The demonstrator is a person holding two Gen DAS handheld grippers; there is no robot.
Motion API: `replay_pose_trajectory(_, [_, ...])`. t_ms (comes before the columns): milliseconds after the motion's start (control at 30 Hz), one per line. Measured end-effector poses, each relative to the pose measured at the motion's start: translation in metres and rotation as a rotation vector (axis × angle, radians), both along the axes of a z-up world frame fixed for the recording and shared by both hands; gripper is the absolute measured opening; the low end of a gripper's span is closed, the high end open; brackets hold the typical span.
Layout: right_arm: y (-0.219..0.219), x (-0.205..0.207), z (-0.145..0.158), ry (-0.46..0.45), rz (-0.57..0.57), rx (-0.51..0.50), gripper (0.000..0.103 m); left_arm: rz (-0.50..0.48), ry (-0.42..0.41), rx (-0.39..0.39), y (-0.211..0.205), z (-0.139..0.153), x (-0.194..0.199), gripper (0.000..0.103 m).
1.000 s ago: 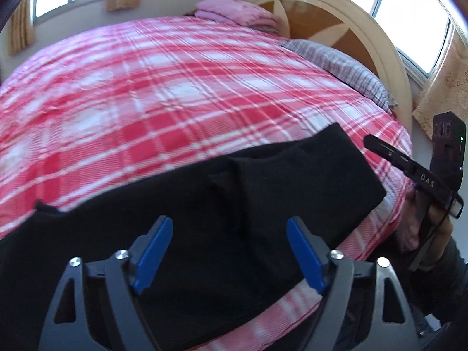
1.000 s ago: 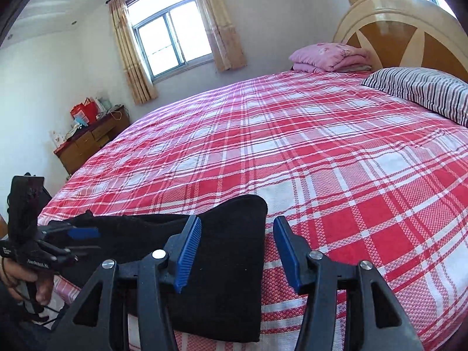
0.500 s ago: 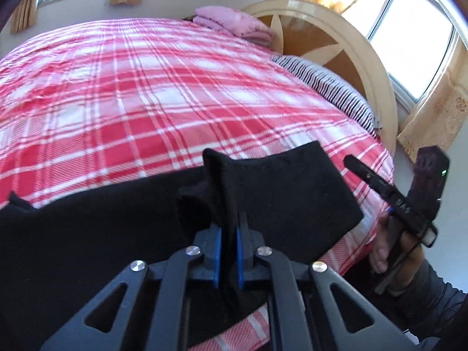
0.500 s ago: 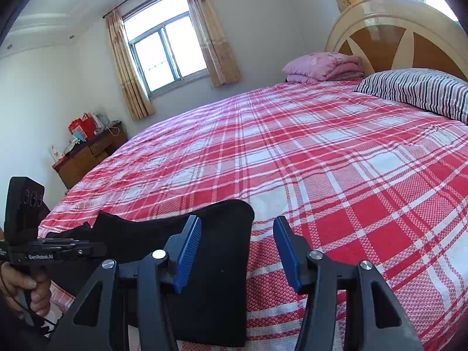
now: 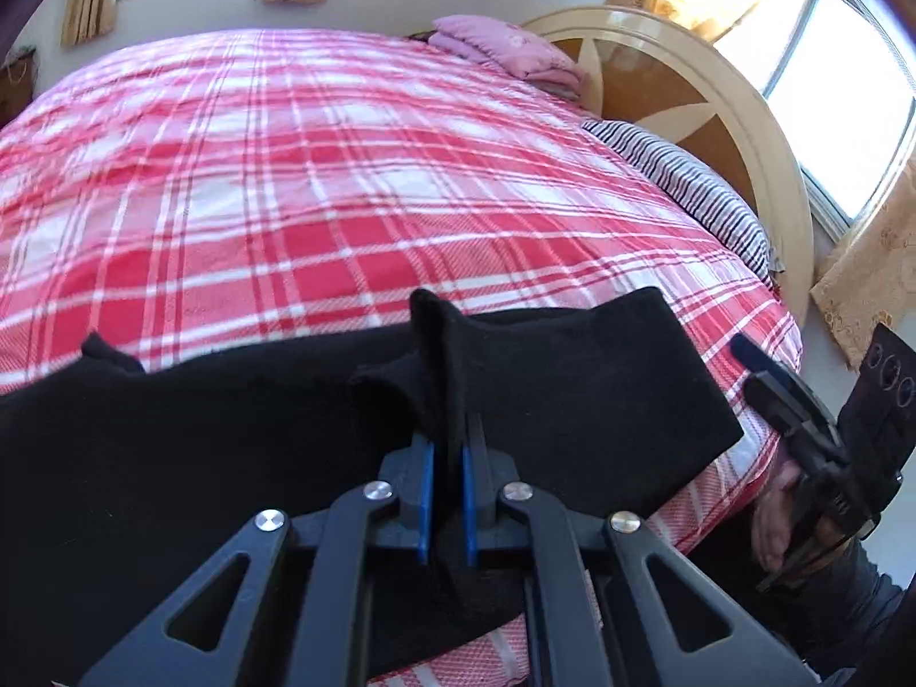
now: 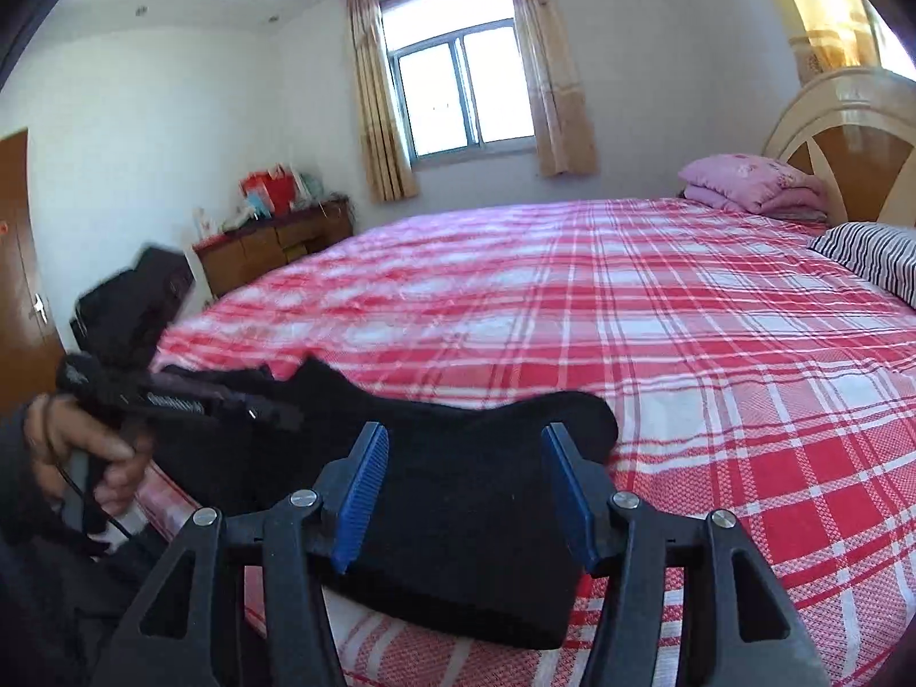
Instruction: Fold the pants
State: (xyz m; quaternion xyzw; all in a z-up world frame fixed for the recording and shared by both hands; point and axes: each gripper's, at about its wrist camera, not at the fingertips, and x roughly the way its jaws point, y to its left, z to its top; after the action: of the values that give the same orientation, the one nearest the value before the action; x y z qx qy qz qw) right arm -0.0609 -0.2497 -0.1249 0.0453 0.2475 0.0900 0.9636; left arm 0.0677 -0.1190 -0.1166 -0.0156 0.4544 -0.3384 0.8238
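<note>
Black pants (image 5: 572, 395) lie across the near edge of a bed with a red plaid cover (image 5: 343, 172). My left gripper (image 5: 446, 458) is shut on a pinched-up ridge of the pants near their middle and lifts it a little. My right gripper (image 6: 464, 486) is open, its blue pads on either side of the pants' end (image 6: 475, 515), just above the cloth. The right gripper also shows at the right edge of the left wrist view (image 5: 801, 418). The left gripper shows blurred at the left of the right wrist view (image 6: 172, 395).
A cream and wood headboard (image 5: 687, 91), a striped pillow (image 5: 698, 194) and a folded pink blanket (image 5: 504, 51) sit at the bed's far right. A wooden dresser (image 6: 275, 240) with clutter stands by the far wall under a curtained window (image 6: 458, 97).
My left gripper has shut on the pants and pulled up a ridge of cloth. My right gripper has stayed open and shifted over the pants' end.
</note>
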Motion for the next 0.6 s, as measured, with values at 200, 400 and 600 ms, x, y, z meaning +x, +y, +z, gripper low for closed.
replay_pose_trajectory(200, [-0.014, 0.032, -0.036, 0.253, -0.018, 0.06, 0.058, 0.019, 0.069, 0.057, -0.001, -0.028, 0.011, 0.017])
replay_pose_trajectory(400, [0.0, 0.016, -0.027, 0.161, -0.025, -0.024, 0.058, 0.021, 0.036, 0.071, 0.003, -0.022, 0.002, 0.033])
replay_pose_trajectory(600, [0.027, 0.028, -0.046, 0.292, 0.091, -0.078, 0.069, 0.044, -0.081, 0.163, 0.013, -0.016, -0.012, 0.07])
